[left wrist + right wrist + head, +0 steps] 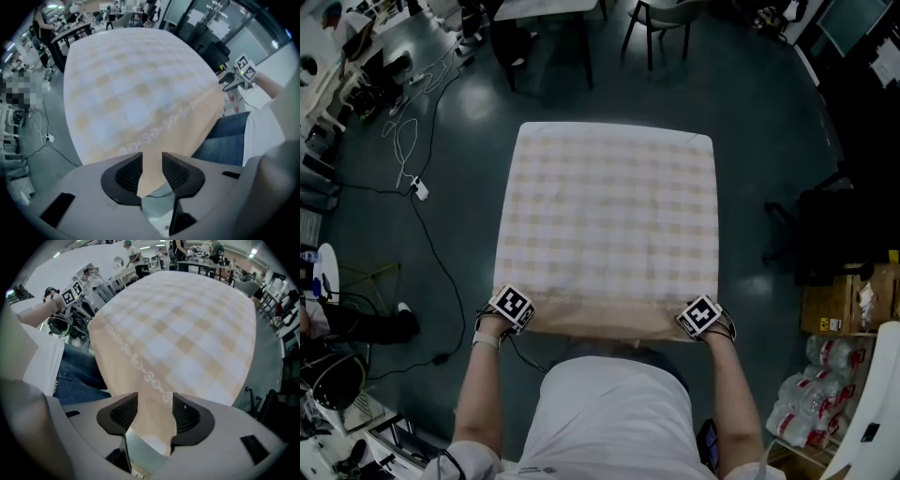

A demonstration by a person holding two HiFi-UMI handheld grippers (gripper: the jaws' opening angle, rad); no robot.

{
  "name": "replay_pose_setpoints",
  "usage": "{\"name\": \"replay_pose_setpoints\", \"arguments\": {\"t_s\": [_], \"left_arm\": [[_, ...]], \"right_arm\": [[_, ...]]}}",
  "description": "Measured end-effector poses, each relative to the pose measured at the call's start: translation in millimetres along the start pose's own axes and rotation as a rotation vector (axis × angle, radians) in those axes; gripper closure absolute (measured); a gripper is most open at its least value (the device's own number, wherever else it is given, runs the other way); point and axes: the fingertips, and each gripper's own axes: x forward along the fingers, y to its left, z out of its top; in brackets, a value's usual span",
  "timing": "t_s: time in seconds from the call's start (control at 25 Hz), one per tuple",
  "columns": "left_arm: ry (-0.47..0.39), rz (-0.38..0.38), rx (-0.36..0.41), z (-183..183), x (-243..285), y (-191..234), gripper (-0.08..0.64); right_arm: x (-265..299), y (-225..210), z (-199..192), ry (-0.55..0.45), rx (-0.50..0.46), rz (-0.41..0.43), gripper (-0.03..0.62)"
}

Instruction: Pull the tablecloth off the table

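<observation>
Head view shows the checked tablecloth [609, 216] spread over the whole bench. Your left gripper [152, 168] and right gripper [155, 412] sit at its near corners, fingers apart, with the hem lying between them.

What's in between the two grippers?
The beige edge of the tablecloth runs from the left gripper to the right gripper, seen in the head view.
</observation>
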Motion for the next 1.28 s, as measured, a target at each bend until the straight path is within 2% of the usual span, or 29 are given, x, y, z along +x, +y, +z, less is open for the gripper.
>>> {"name": "replay_pose_setpoints", "arguments": {"t_s": [0.08,0.24,0.28,0.4,0.56,0.68,0.8,0.92,1.0,1.12,1.28], "left_arm": [[-0.104,0.037,-0.034,28,-11,16,0.434],[-0.25,0.206,-0.077,65,-17,54,0.433],[-0.263,0.219,-0.091,69,-12,58,0.433],[-0.249,0.192,-0.119,74,7,55,0.433],[-0.267,0.202,-0.13,74,10,49,0.433],[-0.287,0.219,-0.107,76,6,45,0.472],[-0.216,0.186,-0.062,65,12,27,0.532],[-0.18,0.18,-0.023,58,16,13,0.548],[-0.168,0.158,-0.026,52,20,5,0.548],[-0.104,0.071,-0.039,34,30,-8,0.548],[-0.062,-0.002,-0.045,22,27,-24,0.548]], "right_arm": [[-11,-19,22,-0.085,0.037,-0.066,0.388],[-14,-49,49,-0.166,0.08,-0.169,0.388],[-11,-53,53,-0.172,0.09,-0.177,0.388],[1,-56,56,-0.152,0.115,-0.175,0.388],[10,-55,54,-0.14,0.098,-0.187,0.388],[10,-47,52,-0.135,0.093,-0.167,0.392],[13,-31,43,-0.064,0.043,-0.152,0.417],[14,-21,31,-0.021,0.003,-0.159,0.457],[15,-15,23,-0.018,0.005,-0.136,0.485],[19,-2,9,0.011,-0.01,-0.085,0.515],[21,5,-7,0.032,-0.021,-0.065,0.528]]}}
